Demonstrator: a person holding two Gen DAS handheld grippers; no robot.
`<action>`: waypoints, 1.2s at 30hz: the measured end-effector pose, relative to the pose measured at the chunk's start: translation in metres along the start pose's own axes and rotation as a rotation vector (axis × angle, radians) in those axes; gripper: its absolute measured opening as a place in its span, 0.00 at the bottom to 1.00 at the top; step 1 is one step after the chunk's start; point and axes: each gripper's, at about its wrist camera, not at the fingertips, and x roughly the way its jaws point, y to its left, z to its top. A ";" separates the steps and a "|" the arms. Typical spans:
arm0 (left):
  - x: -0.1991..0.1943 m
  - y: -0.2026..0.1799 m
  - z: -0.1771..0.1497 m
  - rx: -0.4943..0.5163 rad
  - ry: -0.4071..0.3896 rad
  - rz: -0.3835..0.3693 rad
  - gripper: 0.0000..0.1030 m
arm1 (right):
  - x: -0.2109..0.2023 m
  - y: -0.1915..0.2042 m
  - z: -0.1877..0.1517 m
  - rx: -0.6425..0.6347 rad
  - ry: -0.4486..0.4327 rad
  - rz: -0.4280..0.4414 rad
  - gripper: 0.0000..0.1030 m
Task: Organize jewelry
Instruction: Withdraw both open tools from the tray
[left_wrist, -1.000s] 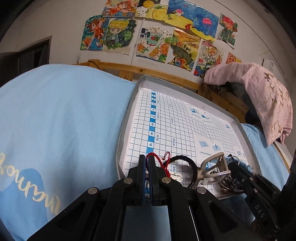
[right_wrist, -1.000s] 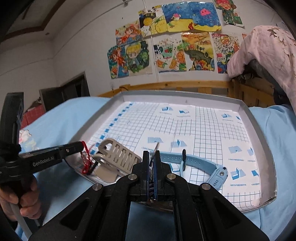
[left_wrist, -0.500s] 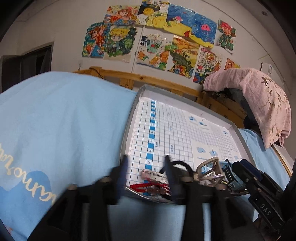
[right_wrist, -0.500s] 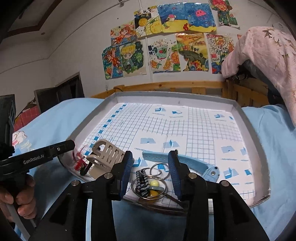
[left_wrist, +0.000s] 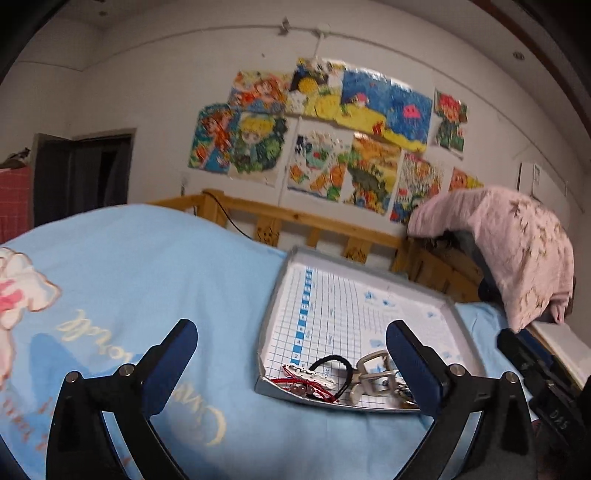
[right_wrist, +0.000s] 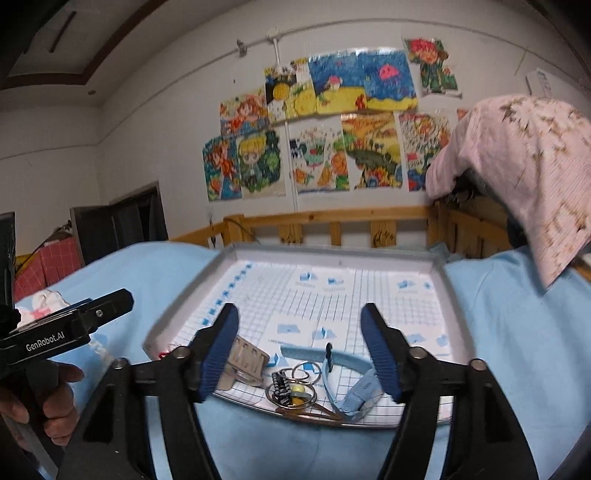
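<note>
A grey tray (left_wrist: 267, 317) (right_wrist: 456, 306) with a gridded sheet lies on the blue bedspread. Along its near edge lie a red cord bracelet (left_wrist: 308, 387), a white hair clip (left_wrist: 314, 373), a black hair tie (left_wrist: 332, 360), a beige claw clip (left_wrist: 373, 369) (right_wrist: 245, 358), a bunch of metal rings (right_wrist: 295, 384) and a light blue watch strap (right_wrist: 343, 363). My left gripper (left_wrist: 291, 341) hangs above and before the tray's near left corner, its jaws opening with nothing between them. My right gripper (right_wrist: 301, 325) hovers over the rings and strap, its jaws also opening and empty.
A wooden bed rail (right_wrist: 332, 221) runs behind the tray. A pink cloth (right_wrist: 524, 162) (left_wrist: 517, 243) hangs over the rail at the right. The left gripper's black body and the hand holding it (right_wrist: 55, 384) show at the left of the right wrist view.
Both grippers went from shut to wide open, let go of the red bracelet and the rings, and drew back and up. Those pieces now lie in the tray.
</note>
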 end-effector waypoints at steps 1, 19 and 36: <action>-0.013 0.000 0.002 -0.002 -0.015 0.005 1.00 | -0.009 0.000 0.003 0.003 -0.019 -0.002 0.74; -0.178 0.002 -0.006 0.064 -0.162 0.033 1.00 | -0.177 0.032 0.020 0.000 -0.232 0.013 0.98; -0.265 0.023 -0.063 0.084 -0.174 0.064 1.00 | -0.287 0.065 -0.032 -0.073 -0.313 0.009 0.98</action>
